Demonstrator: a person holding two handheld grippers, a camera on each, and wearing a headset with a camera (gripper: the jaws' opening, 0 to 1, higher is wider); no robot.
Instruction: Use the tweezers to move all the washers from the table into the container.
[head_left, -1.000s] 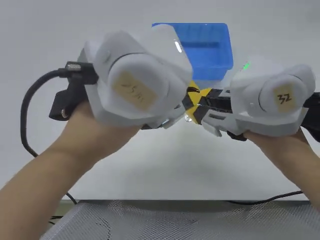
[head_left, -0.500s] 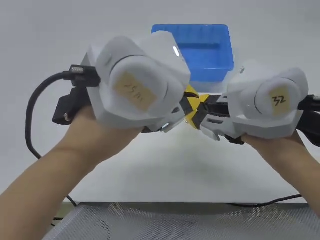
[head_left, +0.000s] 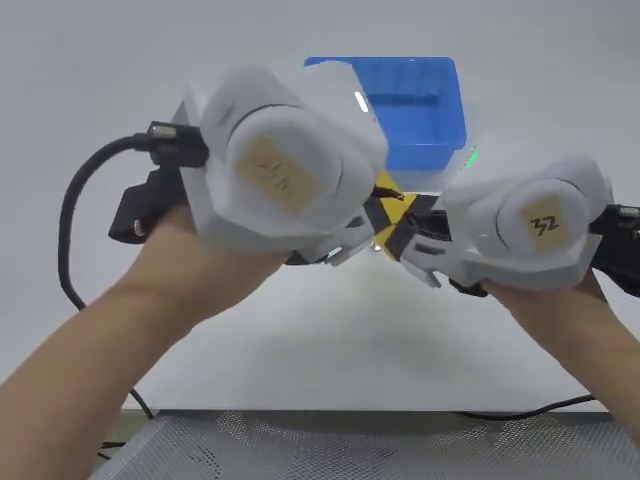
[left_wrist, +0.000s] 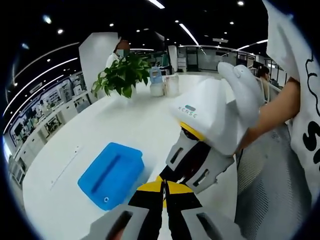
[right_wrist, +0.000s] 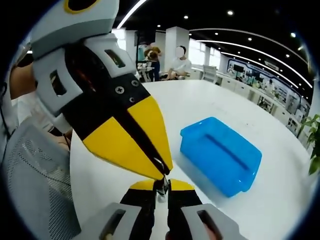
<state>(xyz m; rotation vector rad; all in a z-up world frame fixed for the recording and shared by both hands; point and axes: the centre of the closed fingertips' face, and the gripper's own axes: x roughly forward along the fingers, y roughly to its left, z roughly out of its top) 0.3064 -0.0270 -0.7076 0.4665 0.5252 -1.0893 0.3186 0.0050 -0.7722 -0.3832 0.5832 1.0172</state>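
Observation:
My left gripper (head_left: 385, 205) and right gripper (head_left: 398, 222) meet tip to tip above the white table, in front of the blue container (head_left: 415, 100). In the right gripper view my own yellow-tipped jaws (right_wrist: 161, 187) stand shut on a thin metal piece, the tweezers (right_wrist: 160, 176). The piece runs up into the shut tips of the left gripper (right_wrist: 159, 165), which comes in from the upper left. Along the left gripper view my own jaws (left_wrist: 164, 189) are pressed together, and the right gripper (left_wrist: 172, 175) touches them. The container (left_wrist: 111, 174) (right_wrist: 220, 155) lies behind.
The white table (head_left: 330, 330) stretches around the grippers. A black cable (head_left: 70, 230) loops off the left gripper to the left. A grey mesh surface (head_left: 350, 445) borders the table's near edge. A potted plant (left_wrist: 120, 75) stands far off.
Both grippers stay tip to tip. The right one has rolled a little and sunk slightly; the left has edged up.

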